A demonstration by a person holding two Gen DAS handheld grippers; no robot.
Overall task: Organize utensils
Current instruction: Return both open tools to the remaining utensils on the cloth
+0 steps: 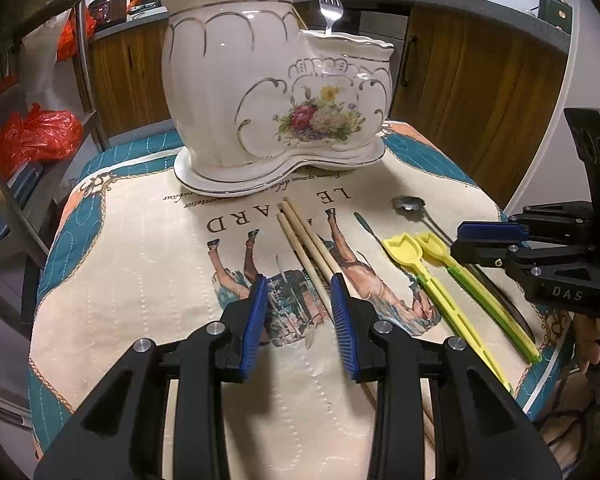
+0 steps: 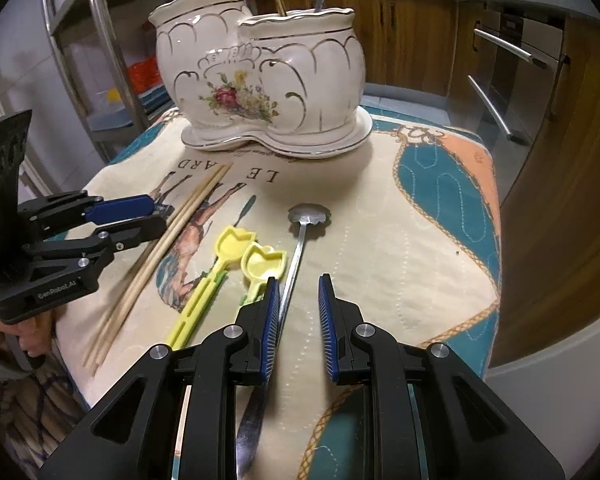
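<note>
A white ceramic holder (image 1: 236, 92) with gold trim and a flower print stands at the back of the table; a silver fork (image 1: 330, 8) sticks out of its lower cup. A pair of wooden chopsticks (image 1: 300, 236) lies on the cloth. My left gripper (image 1: 300, 292) hovers over their near end, open, with the sticks just inside its right finger. Two yellow plastic spoons (image 2: 232, 244) lie beside a metal spoon (image 2: 308, 216). My right gripper (image 2: 299, 284) is open above the spoon's handle, which runs along its left finger. Nothing is pinched.
A quilted horse-print cloth (image 1: 140, 280) covers the small table; its edges drop off on every side. A metal rack with red bags (image 1: 36, 136) stands at the left, wooden cabinets (image 2: 548, 160) behind and to the right. A person's hand (image 2: 24, 336) holds each gripper.
</note>
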